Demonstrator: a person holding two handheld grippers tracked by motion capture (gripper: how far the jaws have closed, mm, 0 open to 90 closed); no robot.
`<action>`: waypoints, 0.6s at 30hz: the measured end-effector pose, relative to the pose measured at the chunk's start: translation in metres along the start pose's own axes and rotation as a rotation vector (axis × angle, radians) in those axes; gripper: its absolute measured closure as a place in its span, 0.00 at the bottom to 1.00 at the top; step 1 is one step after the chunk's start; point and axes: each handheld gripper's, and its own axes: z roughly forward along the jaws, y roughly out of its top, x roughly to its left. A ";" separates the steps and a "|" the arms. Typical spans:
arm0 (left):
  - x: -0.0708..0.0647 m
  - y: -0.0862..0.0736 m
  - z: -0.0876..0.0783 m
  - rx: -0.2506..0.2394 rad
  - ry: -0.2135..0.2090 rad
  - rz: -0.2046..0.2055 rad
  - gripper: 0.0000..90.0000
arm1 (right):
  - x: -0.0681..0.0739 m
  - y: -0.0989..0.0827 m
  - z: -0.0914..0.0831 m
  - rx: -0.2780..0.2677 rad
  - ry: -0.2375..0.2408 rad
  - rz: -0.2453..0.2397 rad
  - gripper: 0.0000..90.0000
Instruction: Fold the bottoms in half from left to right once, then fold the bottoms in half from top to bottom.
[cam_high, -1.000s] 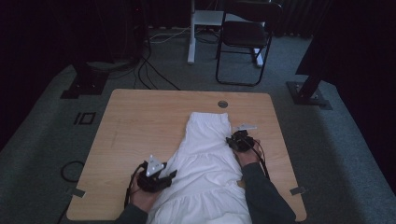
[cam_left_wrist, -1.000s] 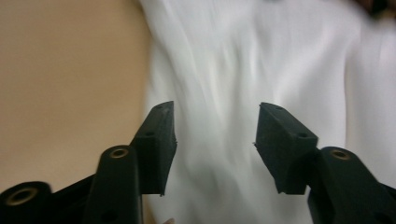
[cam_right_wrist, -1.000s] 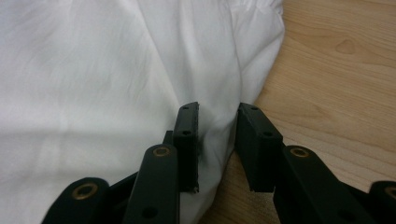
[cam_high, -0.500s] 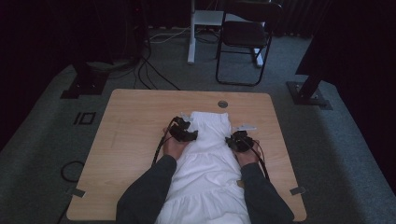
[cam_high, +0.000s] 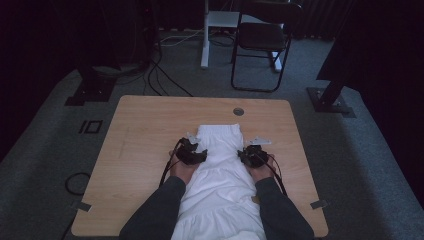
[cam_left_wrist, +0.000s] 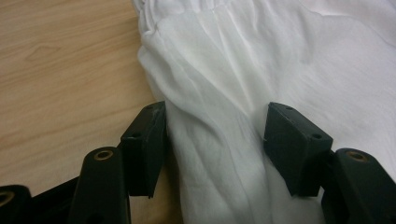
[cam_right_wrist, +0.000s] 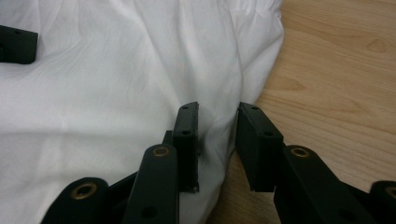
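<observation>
A white garment (cam_high: 220, 175) with a gathered waistband lies lengthwise on the wooden table (cam_high: 145, 130), waistband at the far end. My left gripper (cam_high: 195, 143) sits at its left edge just below the waistband. In the left gripper view the garment (cam_left_wrist: 280, 60) has a raised fold between the wide jaws of the left gripper (cam_left_wrist: 217, 135), which have just been opening; the pads do not squeeze it. My right gripper (cam_high: 250, 148) rests at the opposite edge. In the right gripper view the right gripper (cam_right_wrist: 217, 135) pinches the garment's (cam_right_wrist: 116, 70) side fold.
A round cable hole (cam_high: 238, 111) sits in the table beyond the waistband. Bare wood lies left and right of the garment. On the floor behind stand a black chair (cam_high: 260, 40), a white post, stand bases and cables (cam_high: 165, 75).
My left hand has travelled from the near left part of the garment forward to its left edge by the waistband, level with the right gripper. The right hand has stayed put.
</observation>
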 end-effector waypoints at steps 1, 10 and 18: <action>0.000 0.000 -0.001 0.002 0.000 -0.001 0.45 | 0.001 0.000 0.000 -0.001 0.000 -0.001 0.77; 0.000 0.000 0.000 0.001 0.000 -0.001 0.45 | 0.002 0.008 0.000 0.070 0.063 -0.026 0.51; 0.000 0.000 0.000 0.001 0.000 0.000 0.44 | -0.007 0.040 0.006 0.050 0.040 0.012 0.18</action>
